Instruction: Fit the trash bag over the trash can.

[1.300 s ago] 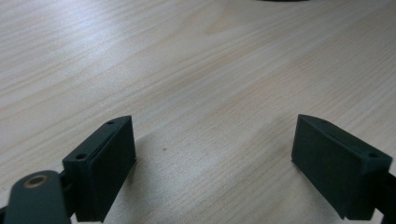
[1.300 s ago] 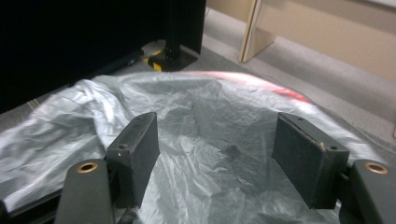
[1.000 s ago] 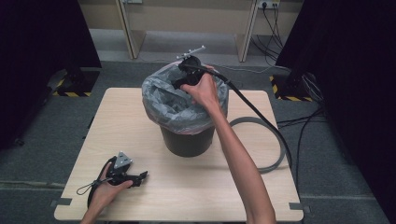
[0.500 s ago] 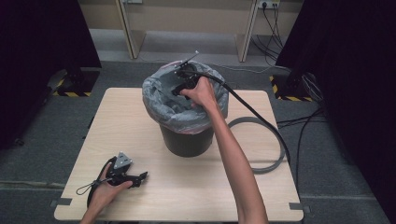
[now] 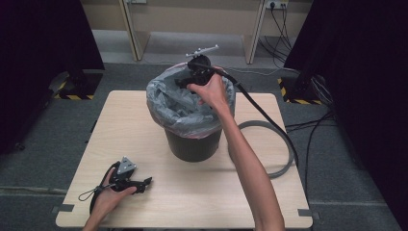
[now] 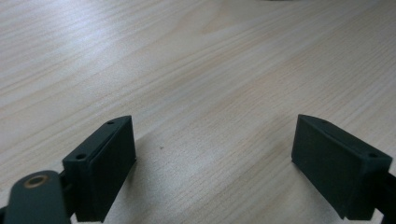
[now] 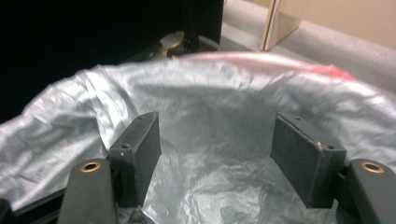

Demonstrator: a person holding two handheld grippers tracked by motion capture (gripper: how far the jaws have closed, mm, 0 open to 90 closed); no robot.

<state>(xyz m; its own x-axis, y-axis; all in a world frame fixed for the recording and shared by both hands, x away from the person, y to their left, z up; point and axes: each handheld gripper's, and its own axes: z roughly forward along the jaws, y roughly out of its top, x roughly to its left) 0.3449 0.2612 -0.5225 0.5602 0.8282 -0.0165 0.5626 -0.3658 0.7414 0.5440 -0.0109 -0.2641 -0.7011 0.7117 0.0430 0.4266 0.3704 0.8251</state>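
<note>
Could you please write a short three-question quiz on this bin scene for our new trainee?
1. True or false: the left gripper rests on the table with its jaws open and empty.
2. Over what does the right gripper hover? A) the bin bag B) the table C) the floor
3. Which colour is the band at the bag's rim?

Key: 1 true; 2 A; 3 pinkish red.

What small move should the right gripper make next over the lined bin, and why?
Probably lower the right gripper onto the grey bag liner and close. Its jaws stand open and empty above the liner, which sits crumpled inside the bin.
</note>
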